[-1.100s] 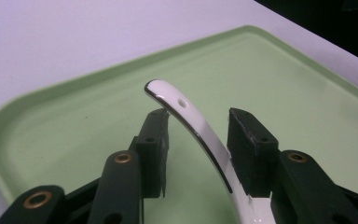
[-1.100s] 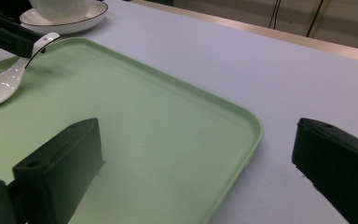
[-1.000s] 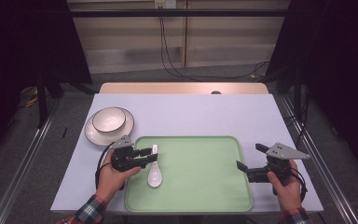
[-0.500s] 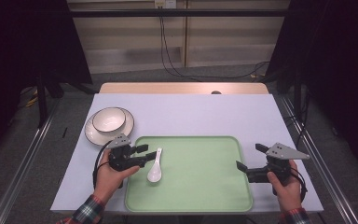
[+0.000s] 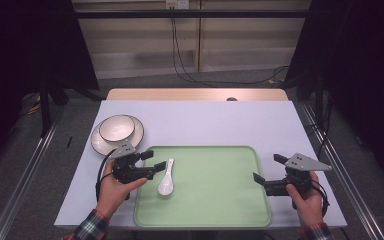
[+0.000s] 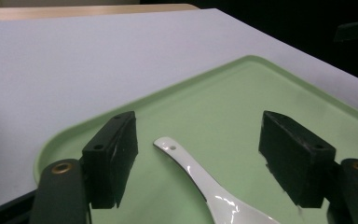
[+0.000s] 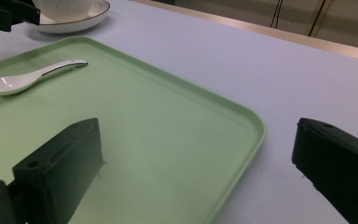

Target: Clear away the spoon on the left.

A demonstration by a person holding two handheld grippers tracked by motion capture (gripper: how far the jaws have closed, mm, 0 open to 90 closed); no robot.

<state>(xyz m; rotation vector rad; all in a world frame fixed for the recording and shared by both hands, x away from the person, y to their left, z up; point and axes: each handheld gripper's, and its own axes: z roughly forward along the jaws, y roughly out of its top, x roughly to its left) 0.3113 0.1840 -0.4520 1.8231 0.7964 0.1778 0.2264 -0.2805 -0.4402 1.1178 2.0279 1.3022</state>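
The left gripper [image 5: 152,161], jaws spread, is backing off the spoon [image 5: 165,179], probably just released onto the tray [image 5: 220,200]; right gripper [image 5: 265,179] is waiting spread.

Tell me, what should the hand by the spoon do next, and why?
Probably close the left gripper on the spoon. Its jaws stand open on either side of the white handle, which lies loose on the green tray.

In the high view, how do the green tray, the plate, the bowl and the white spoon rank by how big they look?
Largest to smallest, as they look from above:
1. green tray
2. plate
3. bowl, which sits on the plate and looks clearly narrower than it
4. white spoon, lying on the tray
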